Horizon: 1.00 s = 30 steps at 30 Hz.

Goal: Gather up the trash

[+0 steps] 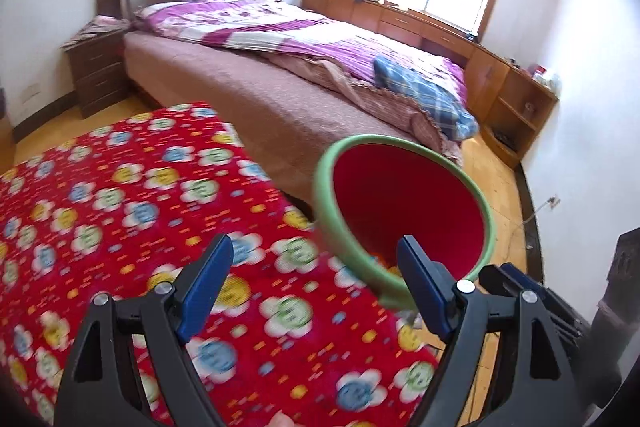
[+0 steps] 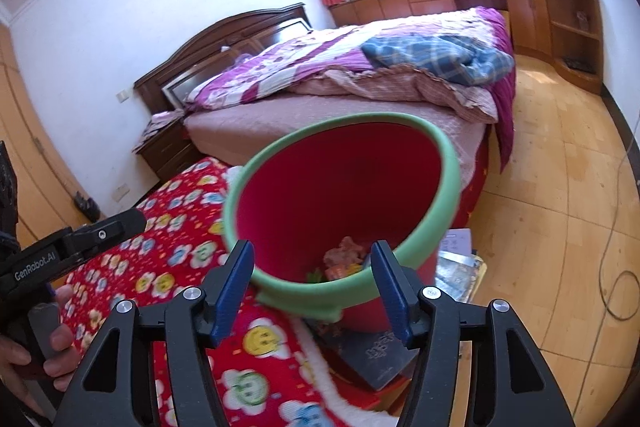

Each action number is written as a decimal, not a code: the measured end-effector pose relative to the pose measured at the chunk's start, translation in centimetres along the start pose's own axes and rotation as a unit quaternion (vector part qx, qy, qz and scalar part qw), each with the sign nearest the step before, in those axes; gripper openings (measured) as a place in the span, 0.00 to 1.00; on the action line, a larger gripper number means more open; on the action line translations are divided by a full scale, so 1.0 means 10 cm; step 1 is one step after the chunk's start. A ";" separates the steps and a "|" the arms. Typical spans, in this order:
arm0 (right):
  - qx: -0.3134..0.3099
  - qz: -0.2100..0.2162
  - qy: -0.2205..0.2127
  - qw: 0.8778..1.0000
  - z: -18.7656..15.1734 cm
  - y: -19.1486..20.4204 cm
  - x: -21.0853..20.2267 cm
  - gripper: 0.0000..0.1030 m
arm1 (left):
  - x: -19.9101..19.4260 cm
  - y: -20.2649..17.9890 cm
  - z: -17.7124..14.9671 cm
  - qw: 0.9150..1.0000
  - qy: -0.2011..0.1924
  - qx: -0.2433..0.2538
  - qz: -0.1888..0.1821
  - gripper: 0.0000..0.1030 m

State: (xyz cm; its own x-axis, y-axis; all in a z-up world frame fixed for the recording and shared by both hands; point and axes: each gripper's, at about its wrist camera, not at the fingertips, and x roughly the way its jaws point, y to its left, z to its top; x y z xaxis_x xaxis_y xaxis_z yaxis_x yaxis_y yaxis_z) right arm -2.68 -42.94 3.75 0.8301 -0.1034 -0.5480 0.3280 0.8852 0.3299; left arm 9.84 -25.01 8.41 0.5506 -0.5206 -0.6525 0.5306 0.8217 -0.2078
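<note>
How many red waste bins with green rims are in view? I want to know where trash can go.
1. The red waste bin with a green rim stands between the flowered red blanket and the wooden floor. Others may be hidden.

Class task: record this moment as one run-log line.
left tongs: open, empty | right tongs: open, empty | red bin with green rim: some trash inside | flowered red blanket: beside bin
</note>
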 end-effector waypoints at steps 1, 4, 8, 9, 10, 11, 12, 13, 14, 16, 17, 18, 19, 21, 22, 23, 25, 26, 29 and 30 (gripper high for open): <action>-0.005 0.004 0.000 1.000 -0.01 0.06 -0.01 0.64 | -0.08 0.06 -0.04 1.000 -0.003 -0.003 0.011 0.81; -0.021 0.016 0.001 1.000 -0.05 0.25 -0.05 0.64 | -0.27 0.20 -0.14 0.999 -0.008 -0.014 0.034 0.81; -0.044 0.032 0.002 0.999 -0.12 0.51 -0.12 0.65 | -0.51 0.39 -0.28 0.997 -0.014 -0.031 0.062 0.81; -0.047 0.034 0.003 0.998 -0.13 0.55 -0.13 0.65 | -0.57 0.43 -0.31 0.997 -0.017 -0.035 0.069 0.81; -0.052 0.036 0.003 0.998 -0.15 0.61 -0.13 0.65 | -0.66 0.49 -0.36 0.995 -0.023 -0.042 0.082 0.81; -0.057 0.037 0.004 0.998 -0.17 0.67 -0.15 0.66 | -0.71 0.53 -0.39 0.994 -0.026 -0.047 0.091 0.81; -0.060 0.038 0.005 0.997 -0.19 0.72 -0.16 0.72 | -0.79 0.59 -0.44 0.993 -0.031 -0.053 0.103 0.81; -0.064 0.041 0.005 0.997 -0.22 0.78 -0.18 0.75 | -0.84 0.63 -0.47 0.992 -0.033 -0.057 0.110 0.81; -0.068 0.045 0.005 0.997 -0.25 0.84 -0.20 0.77 | -0.90 0.68 -0.50 0.990 -0.037 -0.061 0.120 0.81; -0.084 0.052 0.005 0.995 -0.30 0.96 -0.23 0.77 | -1.03 0.76 -0.58 0.987 -0.046 -0.068 0.137 0.81; -0.089 0.054 0.005 0.995 -0.33 1.00 -0.25 0.77 | -1.08 0.79 -0.62 0.986 -0.049 -0.070 0.143 0.81; -0.097 0.057 0.005 0.994 -0.36 1.07 -0.27 0.77 | -1.13 0.82 -0.66 0.985 -0.051 -0.072 0.146 0.81; -0.101 0.059 0.005 0.993 -0.39 1.11 -0.28 0.77 | -1.18 0.86 -0.70 0.985 -0.052 -0.075 0.148 0.81; -0.113 0.067 0.005 0.991 -0.45 1.20 -0.31 0.77 | -1.27 0.92 -0.79 0.983 -0.057 -0.082 0.154 0.81; -0.118 0.069 0.004 0.991 -0.48 1.24 -0.32 0.77 | -1.30 0.95 -0.82 0.982 -0.059 -0.085 0.157 0.81; -0.125 0.072 0.002 0.990 -0.52 1.29 -0.33 0.77 | -1.33 0.97 -0.85 0.981 -0.061 -0.086 0.161 0.81; -0.132 0.076 0.000 0.988 -0.58 1.35 -0.36 0.77 | -1.40 1.02 -0.92 0.979 -0.065 -0.092 0.171 0.81; -0.138 0.078 -0.002 0.987 -0.61 1.38 -0.38 0.77 | -1.44 1.04 -0.95 0.978 -0.068 -0.095 0.175 0.81; -0.156 0.081 -0.005 0.984 -0.71 1.47 -0.41 0.77 | -1.54 1.10 -1.04 0.974 -0.077 -0.106 0.187 0.81; -0.162 0.081 -0.003 0.983 -0.74 1.50 -0.41 0.77 | -1.57 1.12 -1.08 0.972 -0.082 -0.110 0.191 0.81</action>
State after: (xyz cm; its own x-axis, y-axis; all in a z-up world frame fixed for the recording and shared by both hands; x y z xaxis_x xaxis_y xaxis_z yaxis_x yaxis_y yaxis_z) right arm -4.54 -25.86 5.26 0.8625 0.0485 -0.5037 0.0317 0.9883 0.1494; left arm 0.17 -5.15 8.48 0.7855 -0.1823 -0.5915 0.1258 0.9827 -0.1358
